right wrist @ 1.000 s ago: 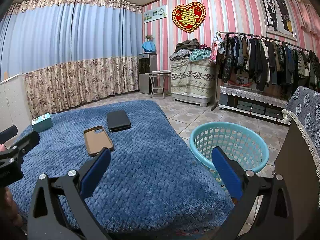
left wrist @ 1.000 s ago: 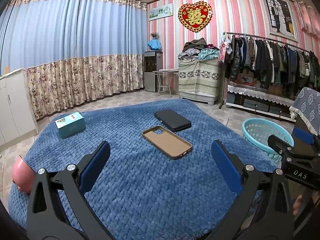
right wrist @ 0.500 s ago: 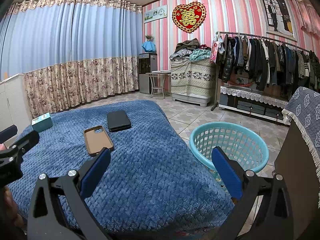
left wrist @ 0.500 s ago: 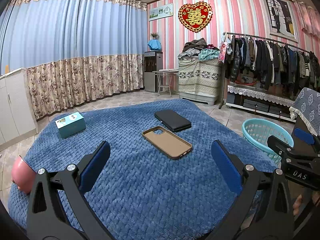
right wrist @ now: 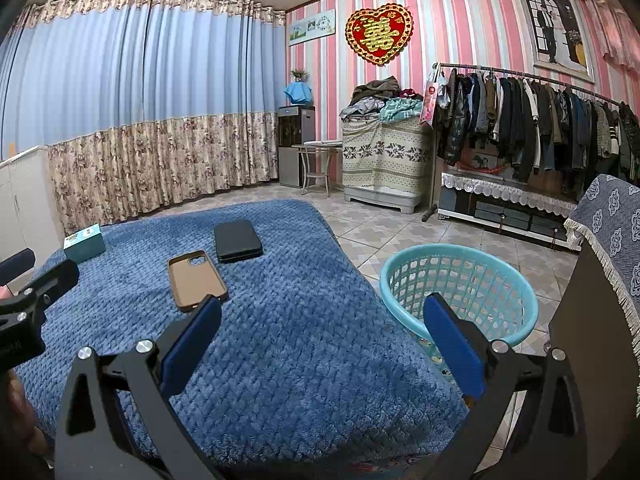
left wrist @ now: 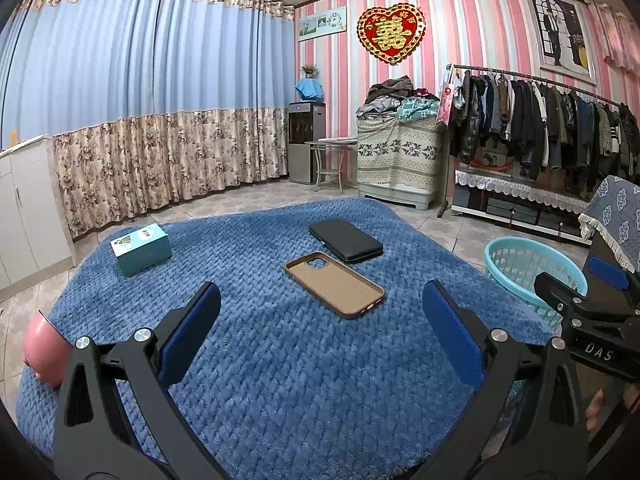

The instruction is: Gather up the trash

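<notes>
On the blue blanket (left wrist: pixel 280 360) lie a tan phone case (left wrist: pixel 335 289) (right wrist: pixel 197 280), a black wallet-like case (left wrist: pixel 346 239) (right wrist: pixel 237 240) just beyond it, and a teal box (left wrist: pixel 141 248) (right wrist: pixel 84 242) far left. A teal mesh basket (right wrist: pixel 460 292) (left wrist: pixel 532 268) stands on the floor off the blanket's right edge. My left gripper (left wrist: pixel 320 332) hovers open over the blanket, short of the tan case. My right gripper (right wrist: pixel 320 336) is open near the blanket's right edge, the basket behind its right finger. Both hold nothing.
A pink rounded object (left wrist: pixel 42 354) sits at the blanket's left edge. Tiled floor lies beyond the blanket. A clothes rack (left wrist: pixel 552 128) and covered cabinet (left wrist: pixel 400 156) line the far wall; a draped dark panel (right wrist: pixel 596 312) stands at the right.
</notes>
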Tool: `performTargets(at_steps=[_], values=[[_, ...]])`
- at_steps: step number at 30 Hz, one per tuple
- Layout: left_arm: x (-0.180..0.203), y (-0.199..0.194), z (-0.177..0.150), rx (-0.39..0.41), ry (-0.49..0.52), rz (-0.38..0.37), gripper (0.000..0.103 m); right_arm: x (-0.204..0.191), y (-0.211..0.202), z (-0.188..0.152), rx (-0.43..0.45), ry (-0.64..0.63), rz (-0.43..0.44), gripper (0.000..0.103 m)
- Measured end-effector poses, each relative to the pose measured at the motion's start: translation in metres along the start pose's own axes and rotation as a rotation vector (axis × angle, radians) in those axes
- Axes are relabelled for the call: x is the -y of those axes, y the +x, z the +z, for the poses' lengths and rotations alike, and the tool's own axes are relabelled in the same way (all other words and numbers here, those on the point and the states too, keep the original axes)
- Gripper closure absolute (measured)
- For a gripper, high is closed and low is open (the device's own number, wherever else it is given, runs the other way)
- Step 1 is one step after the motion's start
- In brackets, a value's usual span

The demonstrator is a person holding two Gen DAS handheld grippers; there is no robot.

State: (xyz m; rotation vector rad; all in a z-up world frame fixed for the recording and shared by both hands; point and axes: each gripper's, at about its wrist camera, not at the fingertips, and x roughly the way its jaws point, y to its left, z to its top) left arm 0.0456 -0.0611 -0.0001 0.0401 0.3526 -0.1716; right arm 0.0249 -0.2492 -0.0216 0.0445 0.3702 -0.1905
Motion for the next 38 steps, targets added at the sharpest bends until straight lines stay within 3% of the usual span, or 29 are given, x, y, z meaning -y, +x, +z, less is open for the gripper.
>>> performTargets(at_steps=[38], values=[[-0.0044, 0.0, 0.0005, 0.002, 0.0, -0.006, 0.005, -0.0006, 0.0008, -0.0004, 0.002, 0.001, 0.001, 0.004]])
